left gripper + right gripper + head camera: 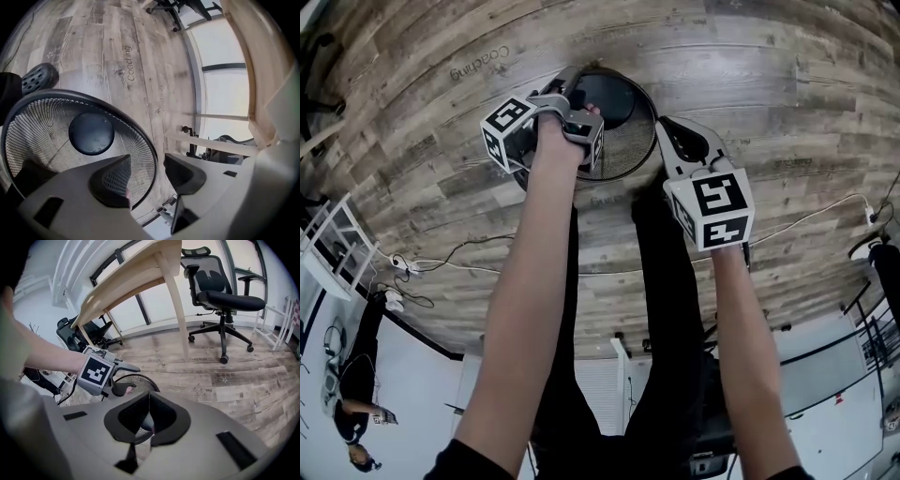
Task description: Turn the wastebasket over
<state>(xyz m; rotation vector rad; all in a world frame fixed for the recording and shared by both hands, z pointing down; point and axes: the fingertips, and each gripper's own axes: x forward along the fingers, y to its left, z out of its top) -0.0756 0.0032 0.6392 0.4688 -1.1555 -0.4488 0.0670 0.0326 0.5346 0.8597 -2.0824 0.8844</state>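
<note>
A round black mesh wastebasket (628, 141) stands upright on the wood floor with its mouth up and its solid dark bottom (91, 133) showing inside. My left gripper (579, 98) hangs over the near rim. In the left gripper view (147, 161) its jaws stand apart, one pad over the inside and one outside, with the rim (152, 154) running between them and neither pad pressing on it. The right gripper view shows the left gripper (125, 378) at the wastebasket (144, 380). My right gripper (664, 131) (150, 409) is shut with nothing in it, just right of the basket.
A light wooden desk (140, 273) and a black office chair (225, 294) stand beyond the basket. A dark perforated shoe (40, 77) lies beside it. Cables (441, 258) and a white rack (333, 244) are at the left, and my legs are below the arms.
</note>
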